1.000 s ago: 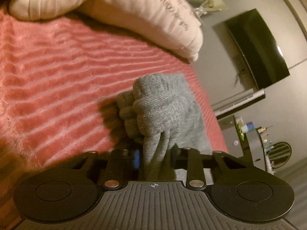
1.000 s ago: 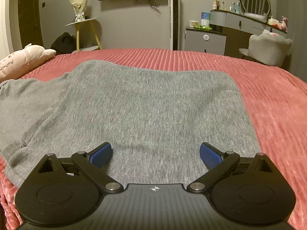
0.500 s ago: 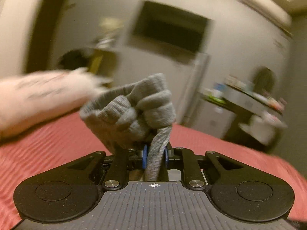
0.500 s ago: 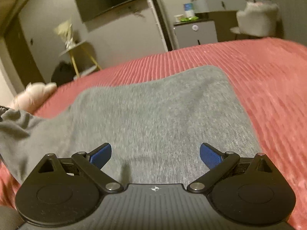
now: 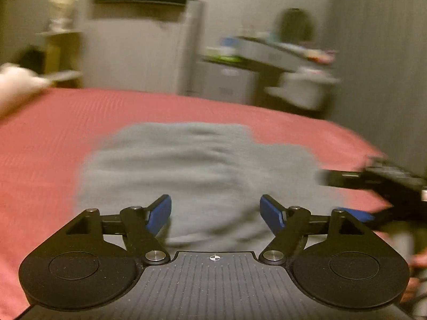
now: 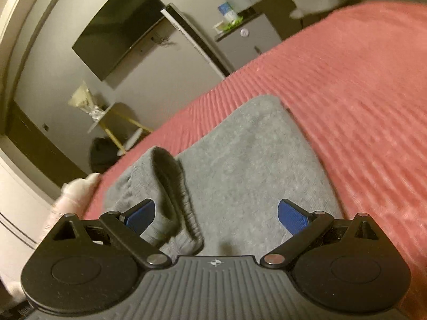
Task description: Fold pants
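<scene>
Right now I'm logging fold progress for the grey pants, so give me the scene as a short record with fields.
garment: grey pants, lying folded on the bed
loose part: ribbed cuff standing up on top of the left side of the stack, not flat
surface: pink ribbed bedspread
left gripper: fingers apart, nothing between them, above the pants
right gripper: fingers apart, nothing gripped, cuff lies between them
image quality: left wrist view blurred
background: wall TV, plush toy
</scene>
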The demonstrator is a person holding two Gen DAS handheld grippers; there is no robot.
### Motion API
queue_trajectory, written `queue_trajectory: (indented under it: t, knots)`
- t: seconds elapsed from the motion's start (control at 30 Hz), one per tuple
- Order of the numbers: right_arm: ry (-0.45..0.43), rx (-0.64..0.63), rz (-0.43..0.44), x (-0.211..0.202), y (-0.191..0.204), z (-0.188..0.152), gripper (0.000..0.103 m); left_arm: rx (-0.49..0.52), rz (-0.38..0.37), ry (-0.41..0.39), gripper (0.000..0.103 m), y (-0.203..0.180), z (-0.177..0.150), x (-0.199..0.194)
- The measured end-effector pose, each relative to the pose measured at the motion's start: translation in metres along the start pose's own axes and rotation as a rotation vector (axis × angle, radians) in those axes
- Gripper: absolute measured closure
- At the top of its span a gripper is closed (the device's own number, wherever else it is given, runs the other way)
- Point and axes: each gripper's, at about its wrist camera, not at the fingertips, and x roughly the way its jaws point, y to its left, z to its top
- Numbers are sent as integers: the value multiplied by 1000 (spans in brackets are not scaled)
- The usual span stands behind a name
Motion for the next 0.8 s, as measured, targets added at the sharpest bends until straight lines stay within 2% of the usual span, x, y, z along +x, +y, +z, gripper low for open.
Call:
queue_trajectory:
  t: [0.07,0.1,0.13,0.2,0.27,0.33,0.37,0.47,0.53,0.6,0.8]
  knots:
    - [24,30,23,6,2,1,4,-45,215,34,19,17,7,0]
    - [36,28,23,12,6,2,4,-85,284,56,19,30,8,2]
    - [55,18,18,19,11,2,4,-135,315,75,19,44,8,4]
    - [87,-23,19,29,27,1,4,-242,310,115,19,67,5,8]
    - [133,-18,37,41,39,-2,4,-350,300,189,19,84,-1,18]
    - [200,1,-17,59,43,-3,4,-437,268,265,20,98,-11,31]
    - [233,25,-53,70,42,-4,4,-460,259,273,19,100,-10,34]
    - [228,68,-40,79,44,-6,4,-495,252,274,18,105,-15,36]
    - [250,111,-4,83,46,-7,16,-510,257,273,17,106,-17,35]
    - [238,104,-33,84,48,-12,26,-526,249,277,16,109,-16,37]
    - [241,184,0,76,37,-19,26,-553,240,273,16,112,-17,34]
